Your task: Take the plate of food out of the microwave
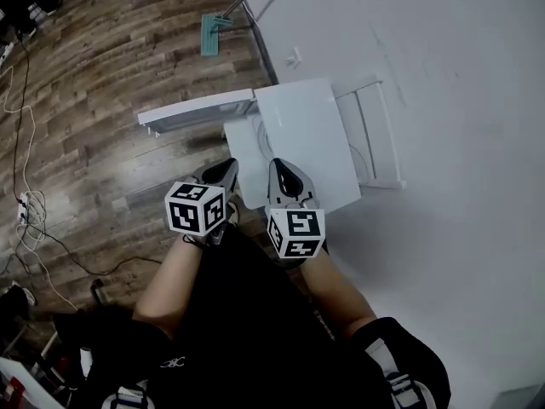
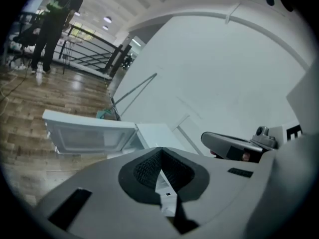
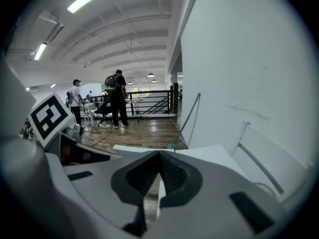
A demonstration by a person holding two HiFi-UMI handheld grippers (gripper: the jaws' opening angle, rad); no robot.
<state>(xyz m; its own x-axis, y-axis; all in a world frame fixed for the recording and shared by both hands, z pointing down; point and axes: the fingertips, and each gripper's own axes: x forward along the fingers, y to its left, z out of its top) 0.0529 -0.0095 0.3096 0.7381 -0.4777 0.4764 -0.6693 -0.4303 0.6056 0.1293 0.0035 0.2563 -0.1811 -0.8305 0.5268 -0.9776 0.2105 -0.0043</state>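
A white microwave (image 1: pixel 300 139) stands below me against the white wall, with its door (image 1: pixel 197 110) swung open to the left. Its inside is hidden from above, and no plate of food shows in any view. My left gripper (image 1: pixel 227 169) hangs just in front of the microwave, its jaws shut on nothing. My right gripper (image 1: pixel 280 168) hangs close beside it, also shut and empty. In the left gripper view the left gripper (image 2: pixel 159 157) points at the open door (image 2: pixel 88 135). In the right gripper view the right gripper (image 3: pixel 159 159) faces the microwave's top (image 3: pixel 209 156).
A white frame (image 1: pixel 376 135) leans on the wall right of the microwave. A mop (image 1: pixel 220 24) rests against the wall further off. Cables (image 1: pixel 24 203) trail over the wooden floor at left. People (image 3: pixel 116 98) stand far back by a railing.
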